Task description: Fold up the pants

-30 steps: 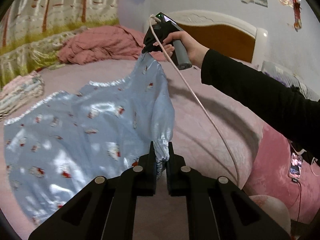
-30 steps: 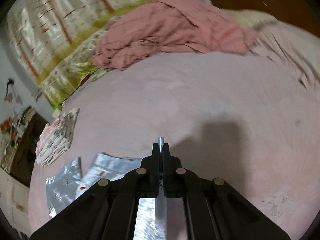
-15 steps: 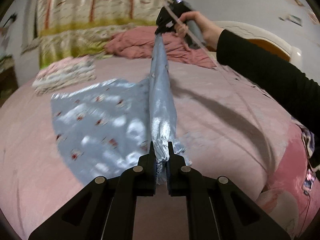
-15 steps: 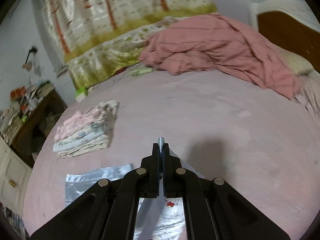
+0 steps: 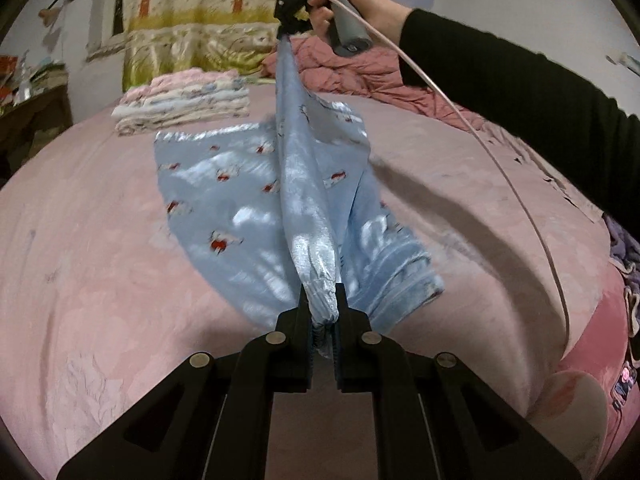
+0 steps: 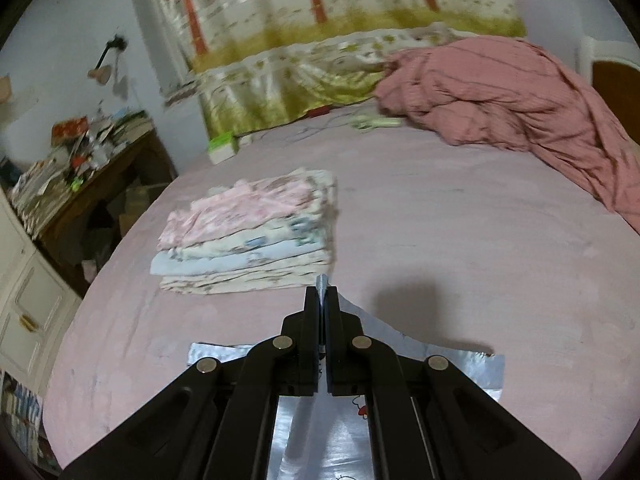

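Observation:
Shiny light-blue pants (image 5: 224, 188) with small red-and-white prints hang stretched above the pink bed. My left gripper (image 5: 322, 300) is shut on the gathered elastic end of the cloth at the near side. At the far end a hand holds my right gripper (image 5: 290, 26), shut on the other end, which is lifted high. In the right wrist view my right gripper (image 6: 321, 290) pinches a thin sliver of the blue pants (image 6: 460, 368), whose cloth hangs below the fingers. One part of the pants rests on the bed to the left; another drapes to the right.
A stack of folded clothes (image 5: 184, 100) (image 6: 248, 236) lies on the pink bed (image 5: 80, 260) just beyond the pants. A crumpled pink quilt (image 6: 512, 92) sits at the head, before a patterned curtain (image 6: 320, 20). A cluttered desk (image 6: 80, 160) stands left. A cable (image 5: 500, 160) trails from the right gripper.
The right gripper has swung left and upward with its end of the pants, pulling the cloth taut between both grippers. The pants now fold along a central ridge, and the folded stack came into view.

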A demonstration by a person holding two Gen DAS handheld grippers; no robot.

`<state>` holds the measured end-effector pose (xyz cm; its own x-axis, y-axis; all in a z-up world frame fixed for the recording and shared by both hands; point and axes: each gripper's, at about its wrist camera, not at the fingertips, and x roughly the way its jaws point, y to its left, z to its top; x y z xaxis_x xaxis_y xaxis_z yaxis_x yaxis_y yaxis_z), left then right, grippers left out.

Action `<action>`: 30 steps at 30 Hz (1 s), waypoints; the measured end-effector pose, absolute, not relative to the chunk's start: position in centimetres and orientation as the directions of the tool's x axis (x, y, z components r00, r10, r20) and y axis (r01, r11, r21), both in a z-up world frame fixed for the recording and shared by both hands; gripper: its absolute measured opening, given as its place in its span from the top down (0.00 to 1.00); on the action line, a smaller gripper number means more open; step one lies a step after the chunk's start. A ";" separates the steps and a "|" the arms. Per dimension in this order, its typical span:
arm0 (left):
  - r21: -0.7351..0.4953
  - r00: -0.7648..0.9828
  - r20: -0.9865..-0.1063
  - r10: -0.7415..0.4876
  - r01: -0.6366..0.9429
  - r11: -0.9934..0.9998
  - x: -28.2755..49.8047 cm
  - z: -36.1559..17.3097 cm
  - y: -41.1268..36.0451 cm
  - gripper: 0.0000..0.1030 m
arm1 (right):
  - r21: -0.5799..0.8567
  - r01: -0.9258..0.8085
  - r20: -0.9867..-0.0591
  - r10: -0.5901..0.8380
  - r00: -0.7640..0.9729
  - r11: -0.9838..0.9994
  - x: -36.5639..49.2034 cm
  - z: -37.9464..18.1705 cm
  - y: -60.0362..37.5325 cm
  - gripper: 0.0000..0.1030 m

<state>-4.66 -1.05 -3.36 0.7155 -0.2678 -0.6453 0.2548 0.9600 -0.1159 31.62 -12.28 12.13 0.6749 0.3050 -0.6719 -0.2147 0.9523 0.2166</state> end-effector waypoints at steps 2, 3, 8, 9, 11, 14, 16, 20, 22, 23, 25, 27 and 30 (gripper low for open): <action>-0.122 0.707 -0.656 -0.264 0.245 0.962 -4.6 -3.8 -0.7 0.94 | 0.209 -0.240 -0.678 0.317 0.663 0.948 31.8 11.7 -9.8 0.99; -0.127 0.704 -0.659 -0.264 0.243 0.962 -4.6 -3.9 -0.5 0.94 | 0.207 -0.253 -0.679 0.325 0.659 0.945 31.9 11.5 -9.0 0.99; -0.136 0.697 -0.667 -0.263 0.233 0.963 -4.9 -4.3 -0.3 0.94 | 0.188 -0.307 -0.694 0.347 0.631 0.933 32.0 10.0 -4.7 0.99; -0.134 0.697 -0.669 -0.260 0.231 0.964 -5.0 -4.3 -0.4 0.94 | 0.190 -0.318 -0.699 0.355 0.620 0.929 32.1 9.6 -3.6 0.99; -0.140 0.694 -0.670 -0.263 0.230 0.963 -5.1 -4.3 -0.3 0.94 | 0.191 -0.333 -0.704 0.366 0.609 0.923 32.1 8.9 -2.4 0.99; -0.153 0.689 -0.672 -0.270 0.227 0.962 -5.2 -4.4 -0.1 0.94 | 0.189 -0.352 -0.715 0.375 0.591 0.917 32.3 7.7 -0.3 0.99; -0.161 0.686 -0.674 -0.274 0.226 0.961 -5.1 -4.5 0.0 0.94 | 0.187 -0.363 -0.726 0.377 0.575 0.913 32.5 6.8 1.1 0.99; -0.189 0.677 -0.674 -0.295 0.228 0.955 -5.1 -4.6 0.4 0.93 | 0.167 -0.378 -0.751 0.365 0.550 0.911 32.9 4.8 3.5 0.99; -0.218 0.669 -0.675 -0.312 0.223 0.950 -5.0 -4.6 0.8 0.93 | 0.160 -0.375 -0.768 0.354 0.534 0.913 33.3 3.7 4.6 0.99; -0.232 0.664 -0.675 -0.320 0.220 0.947 -4.9 -4.7 1.1 0.93 | 0.157 -0.372 -0.775 0.348 0.528 0.915 33.5 3.2 4.9 0.99; -0.256 0.657 -0.677 -0.332 0.213 0.943 -4.8 -4.7 1.4 0.92 | 0.152 -0.365 -0.786 0.337 0.519 0.918 33.9 2.1 5.7 0.99; -0.276 0.652 -0.676 -0.344 0.209 0.938 -4.9 -4.8 1.8 0.91 | 0.165 -0.357 -0.796 0.338 0.502 0.919 34.3 0.9 6.3 0.99; -0.286 0.648 -0.676 -0.351 0.209 0.935 -5.1 -4.9 1.9 0.91 | 0.170 -0.358 -0.807 0.338 0.485 0.918 34.4 -0.2 7.1 0.99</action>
<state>-5.06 1.92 -4.86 0.6484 -0.3510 -0.6755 0.2087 0.9353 -0.2857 34.42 7.12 -0.25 0.4849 0.3381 -0.8066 -0.3581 0.9181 0.1697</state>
